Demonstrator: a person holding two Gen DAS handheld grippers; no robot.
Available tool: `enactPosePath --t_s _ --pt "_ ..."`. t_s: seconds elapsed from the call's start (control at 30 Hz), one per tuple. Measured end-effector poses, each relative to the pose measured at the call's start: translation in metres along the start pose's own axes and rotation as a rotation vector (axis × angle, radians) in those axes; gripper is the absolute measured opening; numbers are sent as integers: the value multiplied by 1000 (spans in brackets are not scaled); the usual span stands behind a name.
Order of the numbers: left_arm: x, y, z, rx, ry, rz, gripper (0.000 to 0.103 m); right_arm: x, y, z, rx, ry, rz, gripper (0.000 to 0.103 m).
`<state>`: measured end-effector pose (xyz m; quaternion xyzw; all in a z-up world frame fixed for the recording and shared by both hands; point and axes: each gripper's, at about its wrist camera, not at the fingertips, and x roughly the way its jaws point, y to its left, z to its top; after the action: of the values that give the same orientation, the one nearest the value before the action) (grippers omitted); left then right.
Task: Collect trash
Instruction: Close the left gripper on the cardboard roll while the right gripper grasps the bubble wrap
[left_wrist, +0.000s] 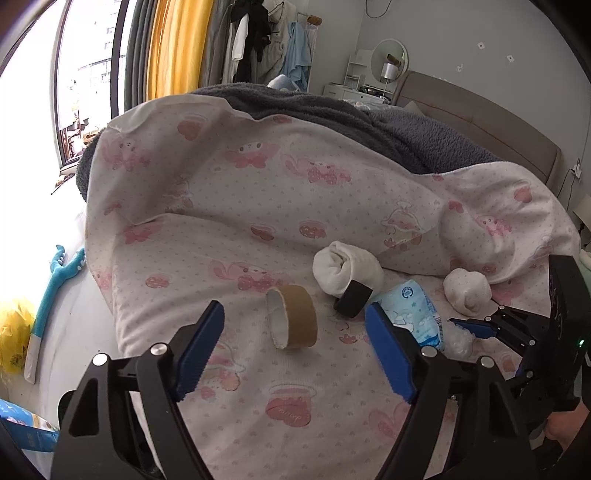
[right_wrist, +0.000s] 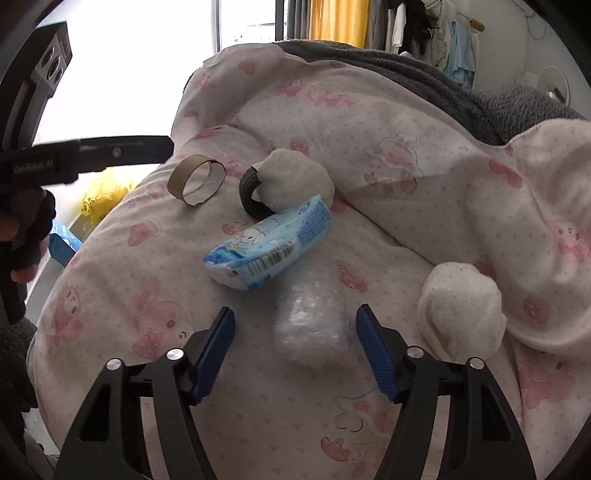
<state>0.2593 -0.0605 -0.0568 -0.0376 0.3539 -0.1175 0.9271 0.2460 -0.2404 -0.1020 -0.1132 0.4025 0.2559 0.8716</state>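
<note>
Left wrist view: left gripper released, straddling cardboard tape core at centre frame on quilt; closing on its curved wall may roll it.

Right wrist view: right gripper released around bubble-wrap wad, lower centre; slippery film could squirt out, snagging quilt.

Spread right gripper flanks, perhaps touching, bubble wrap

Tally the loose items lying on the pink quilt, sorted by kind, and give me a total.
Rolled white socks: 2
Empty cardboard tape roll: 1
Black ring: 1
Blue tissue pack: 1
Clear bubble-wrap wad: 1
Total: 6
</note>
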Motion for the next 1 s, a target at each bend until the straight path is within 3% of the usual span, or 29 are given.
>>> enactPosePath --t_s 0.2,0.3,0.7,0.83,1.0 --pt "17 -8 -4 15 7 22 74 1 -14 -3 38 -4 28 45" --pt "23 -7 -5 -1 4 27 68 -1 -15 -4 35 -3 22 40" --pt "39 -8 -7 -6 29 25 48 -20 -27 -6 41 -12 -53 39" --pt "44 -11 -8 -2 37 31 44 -28 -38 -9 87 -43 -40 39" --pt "48 -9 -8 -21 47 37 30 -35 -44 -9 129 -82 -10 39"
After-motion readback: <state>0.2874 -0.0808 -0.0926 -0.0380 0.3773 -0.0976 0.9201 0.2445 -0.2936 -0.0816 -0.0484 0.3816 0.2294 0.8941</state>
